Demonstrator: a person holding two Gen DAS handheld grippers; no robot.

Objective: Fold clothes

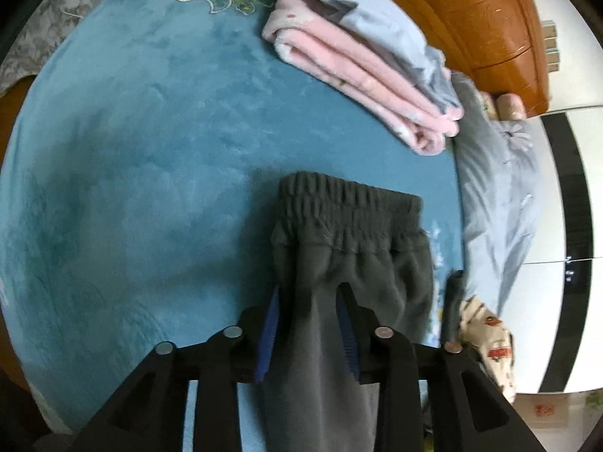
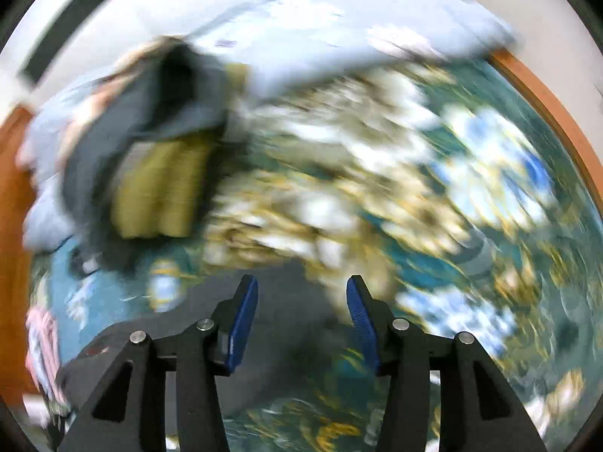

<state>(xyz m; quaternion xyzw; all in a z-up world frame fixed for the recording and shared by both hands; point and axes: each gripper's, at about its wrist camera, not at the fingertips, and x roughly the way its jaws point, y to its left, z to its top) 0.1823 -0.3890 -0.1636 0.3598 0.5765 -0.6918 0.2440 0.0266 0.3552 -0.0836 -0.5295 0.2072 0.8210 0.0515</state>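
Observation:
Dark grey pants (image 1: 350,248) with a ribbed elastic waistband hang over the teal blanket (image 1: 132,150). My left gripper (image 1: 307,301) is shut on the pants cloth just below the waistband, its blue pads pressed against both sides of the bunched fabric. In the blurred right wrist view, my right gripper (image 2: 301,297) stands open with nothing between its blue pads. Below it lies a dark grey stretch of cloth (image 2: 286,324), likely the same pants, over the flowered blanket (image 2: 433,188).
A folded stack of pink and light-blue cloth (image 1: 361,60) lies at the far right of the blanket. A pale blue quilt (image 1: 497,188) runs along the right edge beside a wooden headboard (image 1: 471,7). A heap of dark and olive clothing (image 2: 150,150) sits far left in the right wrist view.

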